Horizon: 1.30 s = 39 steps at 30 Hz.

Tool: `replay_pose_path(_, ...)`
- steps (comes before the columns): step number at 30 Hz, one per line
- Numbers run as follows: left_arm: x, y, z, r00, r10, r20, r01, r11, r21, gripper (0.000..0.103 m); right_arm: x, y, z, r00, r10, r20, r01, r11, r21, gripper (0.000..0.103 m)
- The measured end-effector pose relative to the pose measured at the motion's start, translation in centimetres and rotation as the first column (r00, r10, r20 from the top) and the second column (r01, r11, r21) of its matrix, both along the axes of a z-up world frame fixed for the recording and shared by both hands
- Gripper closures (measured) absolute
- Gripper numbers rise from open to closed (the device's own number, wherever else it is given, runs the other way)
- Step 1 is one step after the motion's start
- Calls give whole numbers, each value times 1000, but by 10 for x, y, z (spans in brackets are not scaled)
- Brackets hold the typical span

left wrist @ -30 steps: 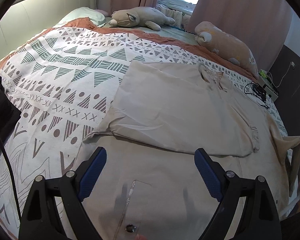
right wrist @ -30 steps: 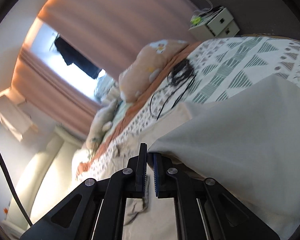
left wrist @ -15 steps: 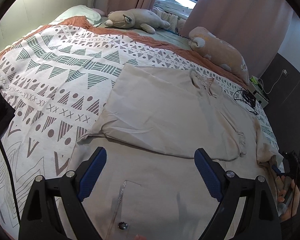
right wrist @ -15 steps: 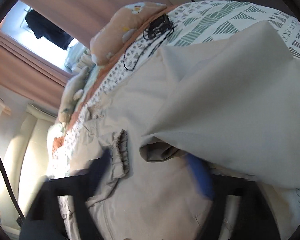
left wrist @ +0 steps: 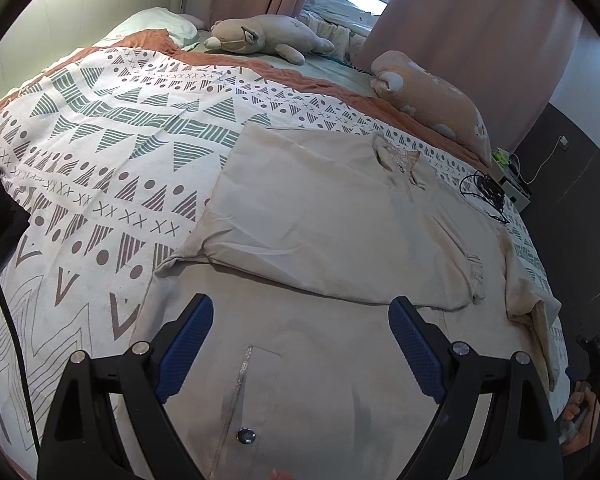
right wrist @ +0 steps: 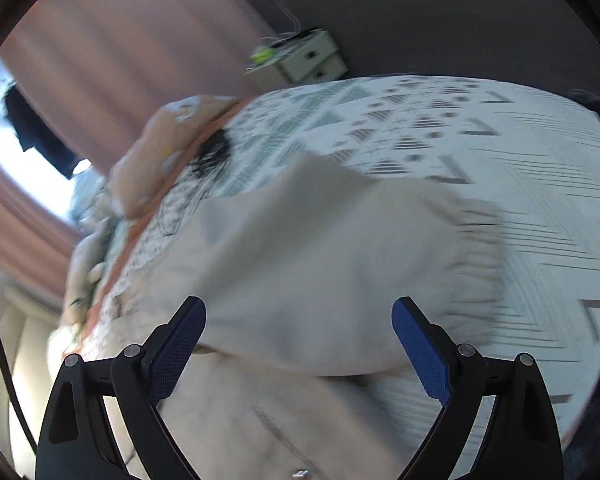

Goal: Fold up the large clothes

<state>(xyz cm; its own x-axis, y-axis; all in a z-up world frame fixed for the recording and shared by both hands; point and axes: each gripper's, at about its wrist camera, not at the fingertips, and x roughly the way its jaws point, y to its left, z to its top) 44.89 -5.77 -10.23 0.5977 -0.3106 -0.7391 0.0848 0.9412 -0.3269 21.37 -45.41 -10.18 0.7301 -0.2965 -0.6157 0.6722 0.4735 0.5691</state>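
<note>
Left wrist view: the left gripper (left wrist: pixel 300 344) hangs with its fingers spread wide, pinching nothing, directly over the near part of the beige garment (left wrist: pixel 332 224). The garment lies flat on the patterned bedspread (left wrist: pixel 100 168), toward the bed's right edge, with one side folded over its middle. A snap button (left wrist: pixel 246 435) shows on the cloth below the fingers.

Right wrist view: the picture is motion-blurred. The right gripper (right wrist: pixel 300 344) is also spread wide and grips nothing. A folded flap of the beige garment (right wrist: pixel 320 272) lies just ahead of its fingers, near the bedspread's (right wrist: pixel 520 200) edge.
</note>
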Motion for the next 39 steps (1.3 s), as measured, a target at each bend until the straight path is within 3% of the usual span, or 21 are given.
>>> replay_pose_path(6, 3, 2, -6, 1000, 14, -19, -14, 1000, 1, 12, -23, -4, -11, 996, -59, -67, 60, 998, 17, 11)
replay_pose_path(10, 6, -3, -12, 999, 14, -36, -14, 1000, 19, 12, -26, -2, -8, 987, -89, -135, 87, 996, -20, 27)
replay_pose_path(16, 9, -13, -18, 999, 1, -47, 2, 999, 52, 12, -32, -12, -18, 969, -117, -219, 128, 991, 37, 36)
replay_pose_path(19, 11, -19, -22, 998, -10, -55, 14, 998, 65, 12, -22, -15, -25, 966, -85, -243, 103, 993, 62, 40)
replay_pose_path(23, 13, -24, -22, 998, -19, -58, 22, 998, 64, 12, 1, -14, -24, 957, -43, -286, 47, 999, 7, 42)
replay_pose_path(24, 12, -25, -21, 998, -20, -56, 24, 998, 62, 12, 4, -13, -23, 960, -32, -280, 35, 999, 5, 47)
replay_pose_path(26, 12, -27, -20, 998, -26, -52, 29, 998, 60, 12, 8, -12, -21, 960, -25, -280, 24, 1000, -4, 67)
replay_pose_path(27, 11, -29, -19, 998, -29, -51, 32, 998, 60, 12, 7, -12, -20, 964, -16, -264, 16, 1000, 0, 70)
replay_pose_path(32, 9, -26, -14, 999, -28, -39, 30, 998, 47, 12, 1, -7, -13, 985, 18, -173, -19, 1000, -4, 84)
replay_pose_path(39, 7, -14, -5, 1000, -9, -26, 9, 1000, -4, 12, -2, 14, 7, 996, 84, -26, -86, 995, -46, 93)
